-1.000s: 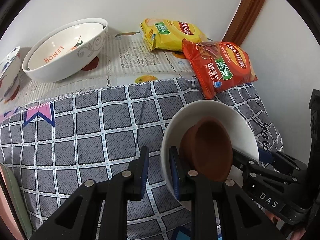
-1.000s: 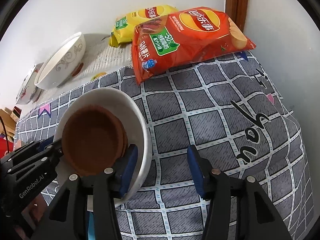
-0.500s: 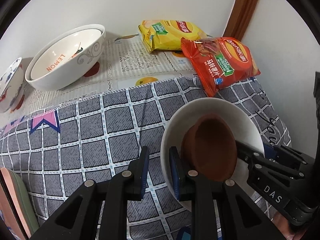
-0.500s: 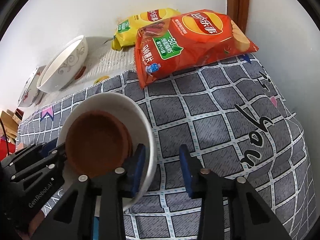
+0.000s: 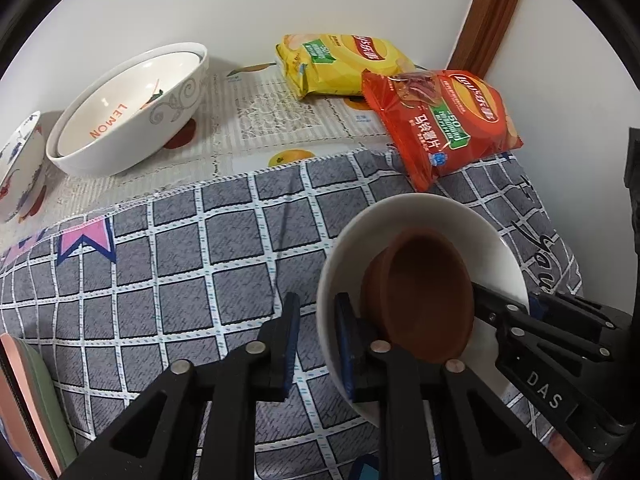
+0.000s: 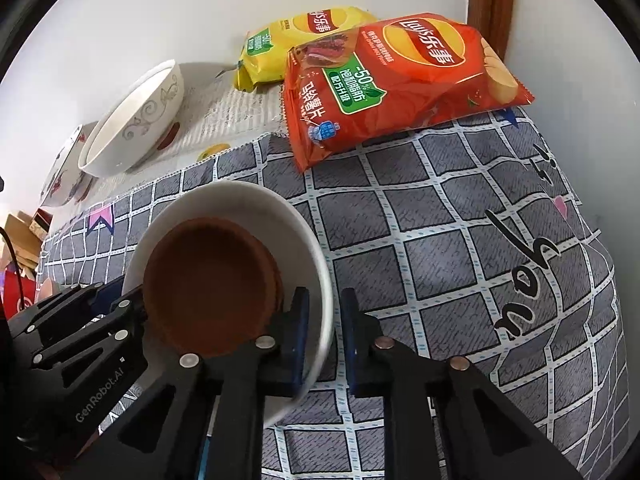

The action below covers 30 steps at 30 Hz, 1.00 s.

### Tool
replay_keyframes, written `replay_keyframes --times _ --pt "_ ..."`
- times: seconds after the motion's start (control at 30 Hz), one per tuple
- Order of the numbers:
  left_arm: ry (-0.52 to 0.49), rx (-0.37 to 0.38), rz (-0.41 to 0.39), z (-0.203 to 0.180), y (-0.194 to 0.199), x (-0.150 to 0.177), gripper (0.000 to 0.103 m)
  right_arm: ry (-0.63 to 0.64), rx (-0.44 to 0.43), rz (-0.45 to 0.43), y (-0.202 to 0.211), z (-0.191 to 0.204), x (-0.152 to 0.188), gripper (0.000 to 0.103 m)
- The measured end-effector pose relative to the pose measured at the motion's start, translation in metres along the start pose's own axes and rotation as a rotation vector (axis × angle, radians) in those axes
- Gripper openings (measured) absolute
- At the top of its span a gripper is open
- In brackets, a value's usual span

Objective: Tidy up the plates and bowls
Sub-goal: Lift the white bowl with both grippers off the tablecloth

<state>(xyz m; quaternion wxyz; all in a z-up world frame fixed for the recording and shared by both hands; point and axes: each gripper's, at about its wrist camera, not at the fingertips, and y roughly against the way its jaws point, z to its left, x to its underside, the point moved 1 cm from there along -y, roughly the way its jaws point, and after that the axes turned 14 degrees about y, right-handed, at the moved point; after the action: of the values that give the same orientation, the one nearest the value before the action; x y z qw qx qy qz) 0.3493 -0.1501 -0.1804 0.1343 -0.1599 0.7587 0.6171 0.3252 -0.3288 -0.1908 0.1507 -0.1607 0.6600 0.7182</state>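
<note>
Bowl (image 5: 420, 220), white, stiff and breakable, brown dish (image 5: 424, 292) loose inside; both tongs, left (image 5: 316, 344) and right (image 6: 326, 340), just closed, pinch opposite rims

White bowl (image 5: 420, 216) between both sets of jaws looked like glossy glazed ceramic; brown bowl (image 5: 424, 292) inside it was matt, earthenware-like. Checked cloth (image 5: 180, 280) under the jaws was woven, matt. Beyond the jaws, chip bags (image 6: 400, 76) were shiny crinkled plastic film, patterned bowl (image 5: 132, 112) glossy ceramic, door frame (image 5: 492, 12) varnished wood. Gripper fingers (image 6: 298, 340) were matt black plastic with metal pins.
</note>
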Motion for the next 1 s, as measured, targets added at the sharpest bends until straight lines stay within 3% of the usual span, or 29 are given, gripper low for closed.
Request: replay_keyframes --times 0.4,1.0 --pt "0.011 0.028 0.004 -0.001 0.007 0.001 0.008 -0.052 0.034 -0.047 0.012 0.002 0.007 0.011" --pt "-0.001 0.043 -0.070 -0.009 0.076 0.007 0.008 -0.110 0.023 -0.131 0.078 0.013 0.017 0.010"
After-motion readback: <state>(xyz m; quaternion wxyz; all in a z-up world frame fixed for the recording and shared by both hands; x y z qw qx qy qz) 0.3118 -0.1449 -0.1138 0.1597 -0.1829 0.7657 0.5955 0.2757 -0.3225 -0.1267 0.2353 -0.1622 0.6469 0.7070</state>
